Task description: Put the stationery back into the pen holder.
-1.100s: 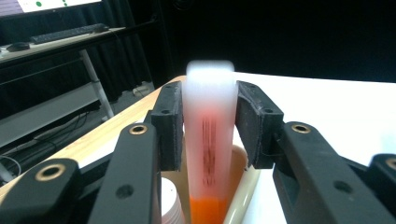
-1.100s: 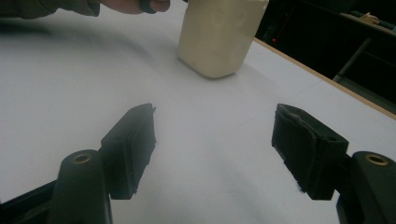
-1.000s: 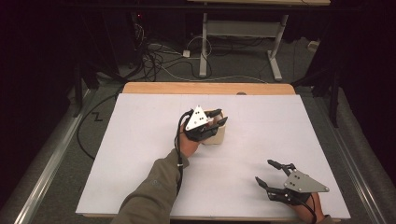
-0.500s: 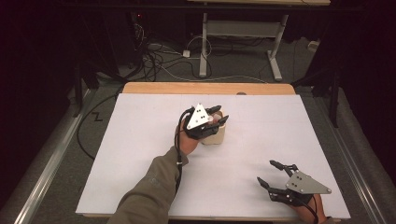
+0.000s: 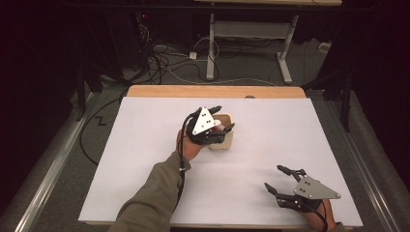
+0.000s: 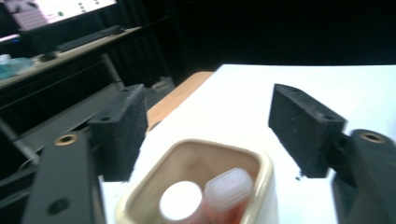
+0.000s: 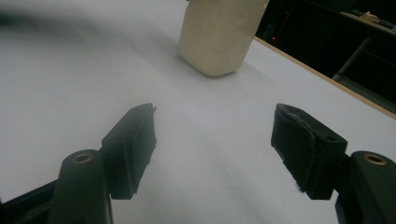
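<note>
A cream square container (image 5: pixel 226 143) stands upright near the middle of the white table. In the left gripper view the container (image 6: pixel 194 147) holds a white-capped piece (image 6: pixel 180 201) and a reddish bottle with a translucent cap (image 6: pixel 229 187). My left gripper (image 5: pixel 226 117) hovers just above its rim; the jaws have just been opening and nothing is pressed between them (image 6: pixel 208 100). My right gripper (image 5: pixel 273 177) rests open near the table's front right, aimed at the container (image 7: pixel 217 35), with bare table between its jaws (image 7: pixel 212 135).
The white table sheet (image 5: pixel 145 169) has a wooden strip (image 5: pixel 212 91) along its far edge. Metal rails (image 5: pixel 53 179) flank both sides. Cables (image 5: pixel 159 63) and a desk frame (image 5: pixel 285 53) lie on the dark floor beyond.
The left gripper's jaws have spread wide apart above the container, and the hand shifted slightly. The right gripper has stayed where it was.
</note>
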